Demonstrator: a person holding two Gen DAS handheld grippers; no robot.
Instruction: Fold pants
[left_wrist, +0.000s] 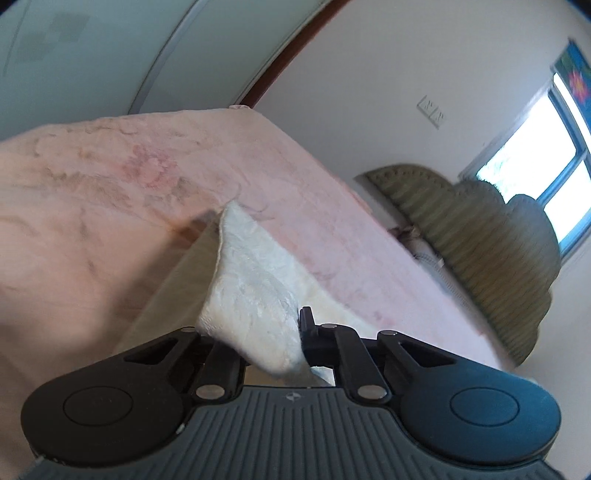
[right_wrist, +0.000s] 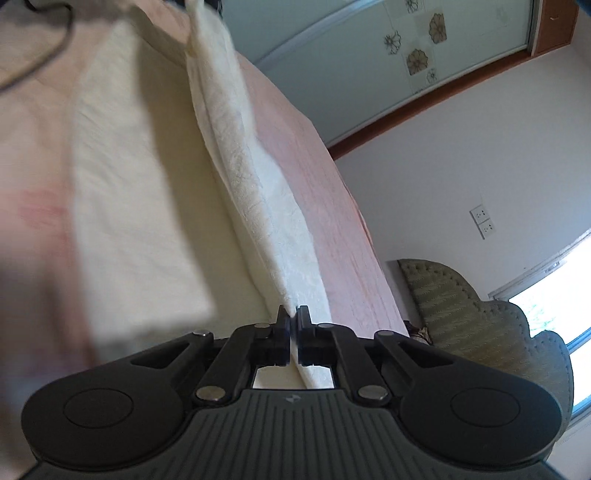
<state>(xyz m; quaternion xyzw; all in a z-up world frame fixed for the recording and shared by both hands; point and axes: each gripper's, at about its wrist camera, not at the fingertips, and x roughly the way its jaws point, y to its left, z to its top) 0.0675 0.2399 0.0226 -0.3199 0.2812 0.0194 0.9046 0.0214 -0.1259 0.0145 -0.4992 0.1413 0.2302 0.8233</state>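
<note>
Pants lie on bed, headboard behind.

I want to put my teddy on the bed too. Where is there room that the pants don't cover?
Bare pink blanket runs between the lifted cream pants and the bed's far edge, toward the green headboard. More lies left of the flat part. The middle is crowded: both the right gripper and left gripper hold cloth.
</note>
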